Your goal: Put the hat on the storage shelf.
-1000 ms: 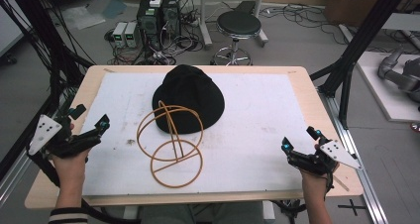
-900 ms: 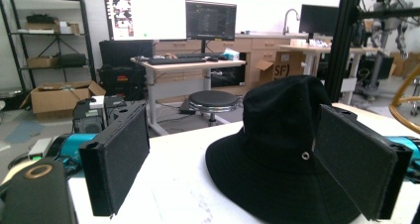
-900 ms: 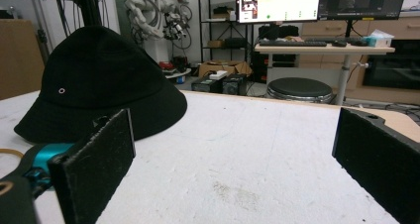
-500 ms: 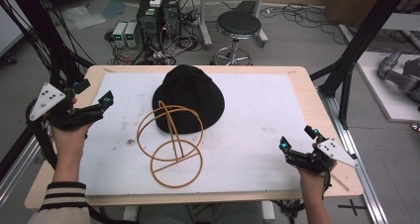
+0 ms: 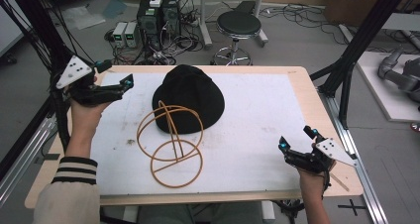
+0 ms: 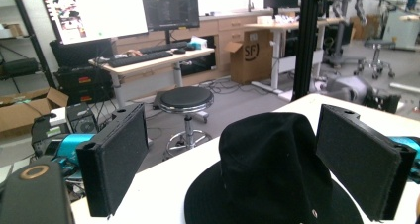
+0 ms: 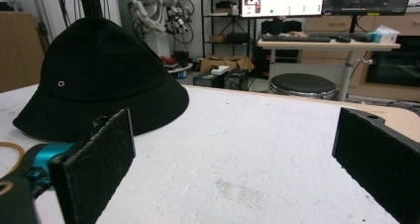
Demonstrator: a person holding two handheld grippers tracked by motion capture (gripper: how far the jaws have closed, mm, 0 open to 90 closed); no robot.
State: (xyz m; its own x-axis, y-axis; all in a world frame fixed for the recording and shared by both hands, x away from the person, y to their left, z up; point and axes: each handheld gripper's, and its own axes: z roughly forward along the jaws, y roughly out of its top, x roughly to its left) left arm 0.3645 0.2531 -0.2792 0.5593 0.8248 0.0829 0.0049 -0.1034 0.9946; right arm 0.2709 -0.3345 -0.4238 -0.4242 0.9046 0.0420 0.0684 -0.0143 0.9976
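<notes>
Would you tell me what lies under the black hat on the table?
The black hat rests brim-down on the white mat; the wooden ring stand stands at its front edge. Whatever sits beneath the crown is covered.

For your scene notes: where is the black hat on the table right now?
In the high view, the black hat sits at the table's far middle, its near brim against the wire hat stand.

Open white mat (image 5: 257, 135) right of the black hat (image 5: 190, 97) — wire stand (image 5: 171, 144) crowds its front.
</notes>
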